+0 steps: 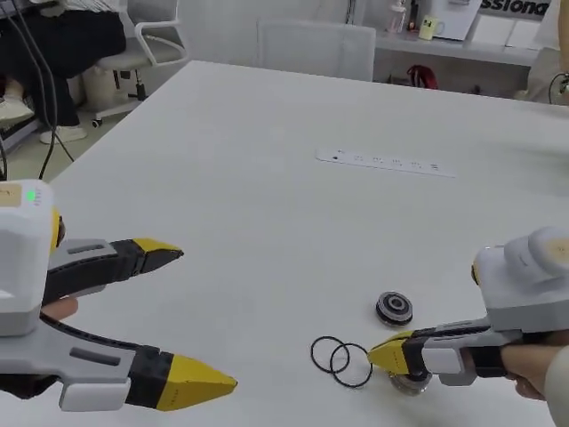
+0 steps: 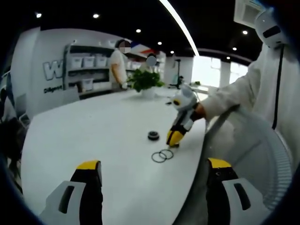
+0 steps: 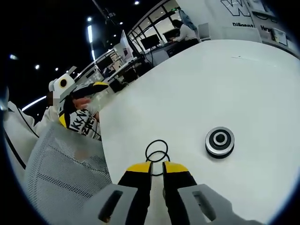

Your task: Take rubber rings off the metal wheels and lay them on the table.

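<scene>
Your left gripper sits closest, low at the left of the head view, with its yellow-tipped jaws spread wide and nothing between them. It hangs over the bare white counter, well apart from the work. In the left gripper view, the same jaws stand far apart at the bottom edge, facing across the counter toward your other hand.

Your right gripper is low at the right, tips down near the counter. Its jaws are drawn almost together, leaving a thin gap; no ring shows in their grip. A round greyish thing lies partly hidden beneath them, too covered to name.

Two black rings lie flat on the counter just left of those tips, overlapping each other. In the right gripper view, the rings rest just beyond the jaw tips.

One wheel lies flat on the counter, a little beyond the right gripper and apart from the rings. A white power strip lies farther back.
</scene>
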Motion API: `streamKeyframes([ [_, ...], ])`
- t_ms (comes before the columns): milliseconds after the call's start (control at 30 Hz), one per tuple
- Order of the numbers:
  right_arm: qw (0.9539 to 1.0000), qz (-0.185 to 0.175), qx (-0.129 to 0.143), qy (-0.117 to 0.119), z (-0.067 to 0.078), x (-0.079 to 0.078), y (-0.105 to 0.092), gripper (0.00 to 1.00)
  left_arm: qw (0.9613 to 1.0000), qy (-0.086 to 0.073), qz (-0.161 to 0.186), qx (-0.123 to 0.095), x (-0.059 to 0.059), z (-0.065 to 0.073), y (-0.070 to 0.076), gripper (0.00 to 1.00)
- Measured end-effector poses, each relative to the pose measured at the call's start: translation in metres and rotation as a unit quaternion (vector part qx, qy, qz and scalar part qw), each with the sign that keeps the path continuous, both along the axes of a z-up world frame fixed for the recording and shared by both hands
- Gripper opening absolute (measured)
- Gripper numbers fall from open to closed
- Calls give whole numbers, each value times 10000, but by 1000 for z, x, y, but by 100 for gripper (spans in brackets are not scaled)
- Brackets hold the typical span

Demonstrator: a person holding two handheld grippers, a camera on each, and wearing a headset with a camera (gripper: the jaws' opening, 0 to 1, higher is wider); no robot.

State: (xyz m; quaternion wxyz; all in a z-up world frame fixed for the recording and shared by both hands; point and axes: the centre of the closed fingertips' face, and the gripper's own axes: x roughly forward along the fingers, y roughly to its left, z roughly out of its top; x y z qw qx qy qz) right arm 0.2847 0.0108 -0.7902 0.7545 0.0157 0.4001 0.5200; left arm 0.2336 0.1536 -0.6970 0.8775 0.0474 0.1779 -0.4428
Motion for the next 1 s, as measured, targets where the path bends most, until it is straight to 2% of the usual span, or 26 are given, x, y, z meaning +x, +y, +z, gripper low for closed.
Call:
streamKeyframes([
  [167, 9999, -74, 42, -66, 3, 4, -2, 8, 10000, 16, -11, 68, -2, -2, 1, 93],
  [400, 9995, -221, 200, -138, 14, 12, -6, 11, 9999, 66, -56, 137, -5, -5, -1, 93],
  [567, 9984, -377, 286, -299, 24, 21, -12, 12, 9998, 74, -68, 184, -5, -4, -3, 93],
  [1000, 9900, -998, 846, -527, 55, 51, -39, 12, 9997, 29, -2, 230, -4, 1, -8, 93],
])
